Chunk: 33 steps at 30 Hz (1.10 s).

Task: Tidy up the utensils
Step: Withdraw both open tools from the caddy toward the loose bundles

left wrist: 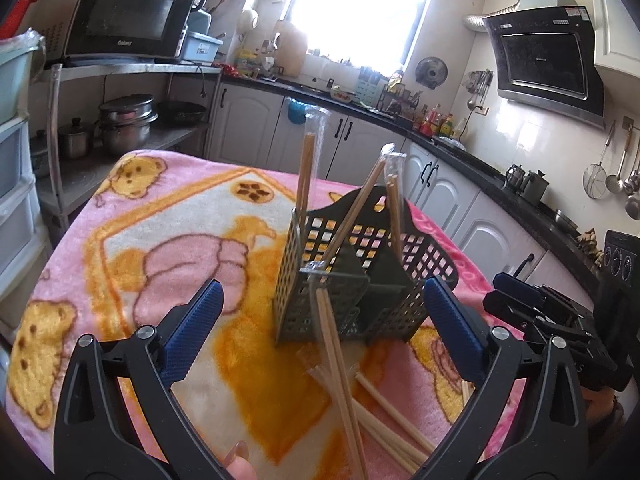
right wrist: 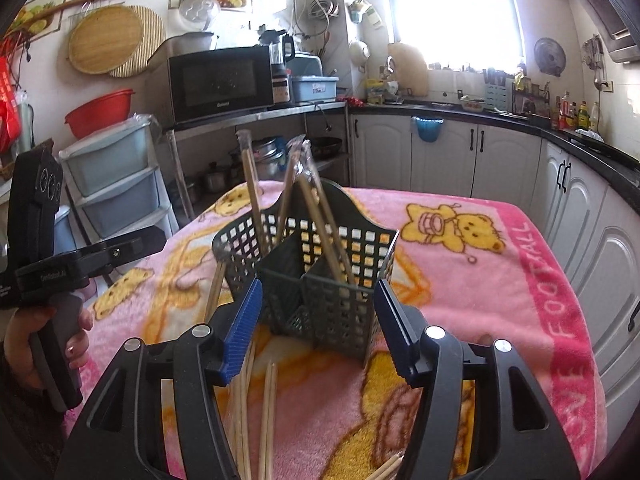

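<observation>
both tools spread, empty | wrapped chopsticks light, stiff, slick sleeve; pinch mid-shaft | caddy light, tips easily

Each hand-held gripper has black arms, silver screws and ribbed blue finger pads.

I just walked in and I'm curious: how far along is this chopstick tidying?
Partly done. Three wrapped chopstick pairs already stand in the dark slotted holder on the pink blanket. Nothing is in hand: the left gripper and the right gripper both hang open near the holder. One pair leans against the holder's outside, and several loose chopsticks lie on the blanket; those are left.
</observation>
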Tool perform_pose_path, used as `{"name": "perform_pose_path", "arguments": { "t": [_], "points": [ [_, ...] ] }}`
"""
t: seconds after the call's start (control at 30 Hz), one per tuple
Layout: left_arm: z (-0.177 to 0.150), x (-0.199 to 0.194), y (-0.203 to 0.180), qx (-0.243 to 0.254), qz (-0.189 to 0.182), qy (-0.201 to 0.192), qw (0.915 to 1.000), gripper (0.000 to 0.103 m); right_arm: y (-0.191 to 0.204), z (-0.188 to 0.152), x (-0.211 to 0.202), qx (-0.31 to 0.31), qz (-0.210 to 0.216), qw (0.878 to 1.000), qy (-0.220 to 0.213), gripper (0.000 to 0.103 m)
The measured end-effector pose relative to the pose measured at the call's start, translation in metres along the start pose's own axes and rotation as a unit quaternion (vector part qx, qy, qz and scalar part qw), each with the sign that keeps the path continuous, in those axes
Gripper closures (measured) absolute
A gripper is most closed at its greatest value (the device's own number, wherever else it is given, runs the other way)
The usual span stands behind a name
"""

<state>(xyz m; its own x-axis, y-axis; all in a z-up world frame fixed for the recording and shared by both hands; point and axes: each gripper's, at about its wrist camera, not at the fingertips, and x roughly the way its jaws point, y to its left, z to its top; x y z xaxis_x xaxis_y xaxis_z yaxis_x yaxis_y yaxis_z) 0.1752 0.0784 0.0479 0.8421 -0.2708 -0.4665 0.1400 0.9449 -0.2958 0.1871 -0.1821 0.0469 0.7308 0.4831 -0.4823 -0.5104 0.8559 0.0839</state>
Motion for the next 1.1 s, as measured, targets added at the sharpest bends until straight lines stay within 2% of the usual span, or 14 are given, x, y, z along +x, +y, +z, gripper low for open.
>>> {"name": "perform_pose_path", "arguments": {
  "t": [0.4, 0.63, 0.77, 0.93, 1.1],
  "points": [
    [-0.021, 0.017, 0.026, -0.044, 0.003, 0.046, 0.9979, 0.011, 0.019, -0.023, 0.024, -0.025, 0.013, 0.998, 0.06, 0.047],
    [-0.029, 0.029, 0.039, -0.082, -0.019, 0.071, 0.9939, 0.011, 0.025, -0.04, 0.051, -0.026, 0.017, 0.993, 0.114, 0.047],
    [-0.031, 0.038, 0.044, -0.113, -0.052, 0.086, 0.9885, 0.018, 0.028, -0.048, 0.066, -0.026, 0.022, 0.99, 0.138, 0.048],
    [-0.027, 0.05, 0.046, -0.136, -0.077, 0.098, 0.9827, 0.031, 0.034, -0.055, 0.082, -0.027, 0.029, 0.986, 0.162, 0.057],
    [-0.022, 0.062, 0.043, -0.148, -0.099, 0.112, 0.9776, 0.037, 0.04, -0.056, 0.097, -0.028, 0.043, 0.982, 0.183, 0.063]
  ]
}}
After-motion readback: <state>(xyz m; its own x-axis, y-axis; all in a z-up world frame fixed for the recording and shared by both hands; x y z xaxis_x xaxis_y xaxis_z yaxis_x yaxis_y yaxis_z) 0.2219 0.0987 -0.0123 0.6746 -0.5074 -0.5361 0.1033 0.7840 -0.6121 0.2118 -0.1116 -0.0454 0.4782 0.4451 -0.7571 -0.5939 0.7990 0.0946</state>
